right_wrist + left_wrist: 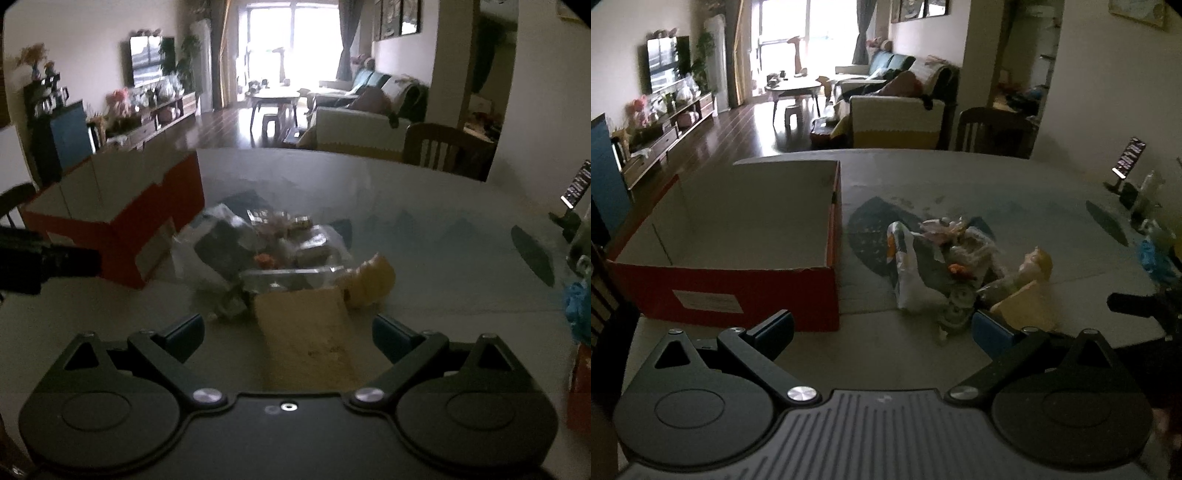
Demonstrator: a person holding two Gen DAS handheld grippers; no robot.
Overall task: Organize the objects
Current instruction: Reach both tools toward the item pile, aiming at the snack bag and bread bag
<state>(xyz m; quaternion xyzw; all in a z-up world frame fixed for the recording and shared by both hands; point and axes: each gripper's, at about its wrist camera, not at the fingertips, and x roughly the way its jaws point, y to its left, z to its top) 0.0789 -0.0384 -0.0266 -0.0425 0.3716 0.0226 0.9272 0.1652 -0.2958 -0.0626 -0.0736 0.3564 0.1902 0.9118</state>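
An open red cardboard box (738, 291) (122, 221) stands on the left of the table, and nothing shows inside it. Right of it lies a heap of snack packets and wrappers (938, 266) (258, 254), with a tan flat packet (306, 332) (1023, 306) and a yellow rounded item (369, 280) (1039, 264) at its near side. My left gripper (882, 332) is open, close in front of the heap, holding nothing. My right gripper (288, 336) is open, its fingers on either side of the tan packet's near end, with clear gaps.
A phone on a stand (1128, 162) (576, 188), bottles (1148, 199) and a blue crumpled thing (1156, 258) (576, 299) sit along the table's right edge. A wooden chair (443, 147) stands at the far side. The grey tabletop (979, 177) lies bare beyond the heap.
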